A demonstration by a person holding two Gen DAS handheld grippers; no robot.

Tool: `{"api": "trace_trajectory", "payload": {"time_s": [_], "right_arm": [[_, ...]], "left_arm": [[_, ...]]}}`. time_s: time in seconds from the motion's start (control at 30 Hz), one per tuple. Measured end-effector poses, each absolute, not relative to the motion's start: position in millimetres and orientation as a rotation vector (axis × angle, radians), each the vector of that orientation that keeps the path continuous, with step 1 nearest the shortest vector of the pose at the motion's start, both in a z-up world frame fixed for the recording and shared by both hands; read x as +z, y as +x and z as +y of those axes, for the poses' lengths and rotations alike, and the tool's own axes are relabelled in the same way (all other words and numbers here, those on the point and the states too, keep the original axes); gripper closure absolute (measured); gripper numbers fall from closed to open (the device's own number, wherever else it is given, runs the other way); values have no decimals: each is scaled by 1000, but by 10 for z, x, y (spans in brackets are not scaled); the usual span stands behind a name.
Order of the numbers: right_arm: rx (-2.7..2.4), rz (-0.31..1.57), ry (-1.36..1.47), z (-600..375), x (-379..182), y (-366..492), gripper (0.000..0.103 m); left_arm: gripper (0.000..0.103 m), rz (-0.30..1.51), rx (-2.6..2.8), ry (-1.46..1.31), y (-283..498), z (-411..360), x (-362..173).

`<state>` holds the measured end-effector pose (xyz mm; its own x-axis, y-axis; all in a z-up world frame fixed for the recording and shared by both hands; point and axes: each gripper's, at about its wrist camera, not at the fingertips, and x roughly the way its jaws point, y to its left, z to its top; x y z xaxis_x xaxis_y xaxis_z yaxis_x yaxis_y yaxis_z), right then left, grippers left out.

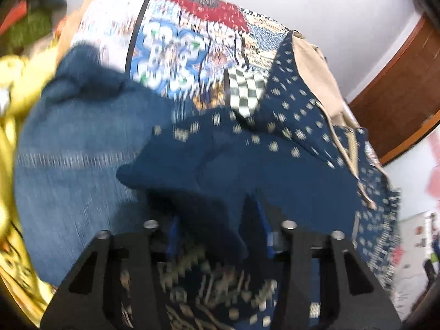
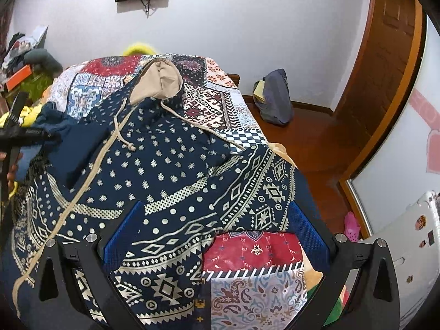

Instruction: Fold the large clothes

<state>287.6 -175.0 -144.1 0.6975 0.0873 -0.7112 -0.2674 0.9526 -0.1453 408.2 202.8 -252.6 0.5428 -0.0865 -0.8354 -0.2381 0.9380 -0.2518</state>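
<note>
A navy hoodie point(image 2: 170, 159) with cream patterns lies spread on the patchwork bedspread point(image 2: 209, 101), its beige-lined hood point(image 2: 159, 82) toward the far end. One plain navy sleeve point(image 2: 79, 151) is folded in over the chest. My left gripper point(image 2: 51, 137) comes in from the left edge, at that sleeve's end. The blurred left wrist view shows the left gripper point(image 1: 216, 217) shut on a fold of the sleeve point(image 1: 178, 170), which fills the gap between the blue pads. My right gripper point(image 2: 217, 228) stands wide open just above the hoodie's hem, nothing between its fingers.
A blue denim-like cloth point(image 1: 68, 165) and yellow fabric point(image 1: 11, 110) lie left of the hoodie. Clutter point(image 2: 27, 55) is piled at the bed's far left. A grey bag point(image 2: 275, 99) sits on the wooden floor by the wall, near a brown door point(image 2: 385, 55).
</note>
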Motion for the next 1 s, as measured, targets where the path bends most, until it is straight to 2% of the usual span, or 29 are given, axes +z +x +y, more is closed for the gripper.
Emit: {"api": "trace_trajectory", "payload": {"time_s": [0.03,0.1,0.33,0.5,0.63,0.93,1.0], "right_arm": [[196,776,-252,-1774,-1445,2868,0],[184,769,-248,-1831,-1431,2849,0],[147,775,-180,-2158,-1394,2820,0],[128,787,-106,-2414,-1374,2793,0],[104,778,-74,-2605,-1358,2728,0],[73,820,-38,-2929,-1474,2625,0],[67,837,-15,-2994,-1520,2620,0]], "left_arm": [[84,997,129,-307,4127,2003,-2503],[92,985,236,-172,4225,1867,-2428],[93,806,74,-38,4258,854,-1750],[93,813,-184,-135,4304,71,-1481],[93,882,-298,-147,4320,-477,-1633],[92,1143,-334,-104,4240,-1221,-2462],[87,1164,-330,-65,4195,-1315,-2513]]}}
